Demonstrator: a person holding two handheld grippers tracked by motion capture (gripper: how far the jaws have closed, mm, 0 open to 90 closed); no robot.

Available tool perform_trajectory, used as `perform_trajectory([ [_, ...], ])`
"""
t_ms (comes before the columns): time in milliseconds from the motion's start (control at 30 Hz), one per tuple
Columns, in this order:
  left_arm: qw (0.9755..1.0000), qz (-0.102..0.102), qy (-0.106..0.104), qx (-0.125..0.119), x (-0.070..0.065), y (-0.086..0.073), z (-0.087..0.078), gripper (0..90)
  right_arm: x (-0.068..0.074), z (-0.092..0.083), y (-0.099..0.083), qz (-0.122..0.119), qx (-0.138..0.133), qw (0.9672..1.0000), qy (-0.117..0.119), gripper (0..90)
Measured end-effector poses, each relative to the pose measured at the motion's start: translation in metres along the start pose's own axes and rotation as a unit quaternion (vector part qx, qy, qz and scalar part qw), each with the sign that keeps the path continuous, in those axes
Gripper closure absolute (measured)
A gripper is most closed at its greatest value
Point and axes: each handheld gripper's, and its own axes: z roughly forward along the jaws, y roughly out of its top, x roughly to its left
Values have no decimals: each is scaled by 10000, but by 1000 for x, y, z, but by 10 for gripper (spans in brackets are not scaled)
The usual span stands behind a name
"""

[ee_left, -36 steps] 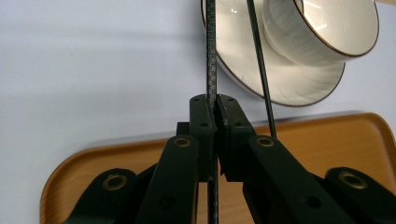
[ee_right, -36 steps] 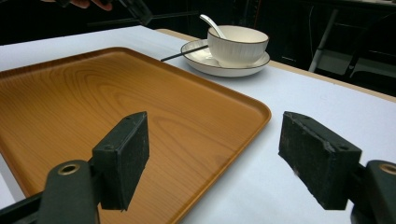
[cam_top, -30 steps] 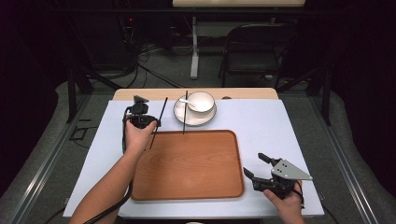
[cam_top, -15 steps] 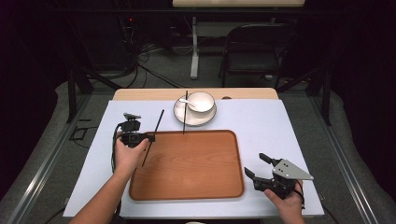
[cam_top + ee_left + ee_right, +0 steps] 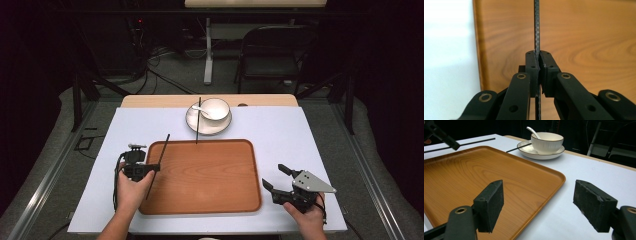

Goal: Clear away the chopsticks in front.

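My left gripper (image 5: 150,169) sits at the left edge of the wooden tray (image 5: 200,200), and its jaws are clamped on a thin black chopstick (image 5: 159,161). In the left gripper view the chopstick (image 5: 537,37) runs straight up between the closed pads, over the tray's (image 5: 586,37) wood grain and just inside its left rim. From the high view the chopstick slants from the tray's far left corner back toward my hand. My right gripper (image 5: 277,181) rests on the white table (image 5: 310,135) near the tray's near right corner; its jaws stand wide apart and grasp nothing. Beyond the tray a white bowl (image 5: 215,108) with a spoon (image 5: 201,110) sits on a plate (image 5: 192,122). A second chopstick (image 5: 198,120) lies across the plate, its near end reaching the tray's far rim.
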Motion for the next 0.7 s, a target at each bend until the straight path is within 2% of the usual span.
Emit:
perform_trajectory([
  [267,9992,120,276,255,-5,-15,4,859,1,0,1,-82,-6,10000,3,238],
  [500,9984,72,397,401,0,-22,6,859,1,-1,1,-140,-27,9999,-11,229],
  [700,9984,66,394,413,0,-22,7,858,3,0,2,-160,-12,9999,7,228],
])
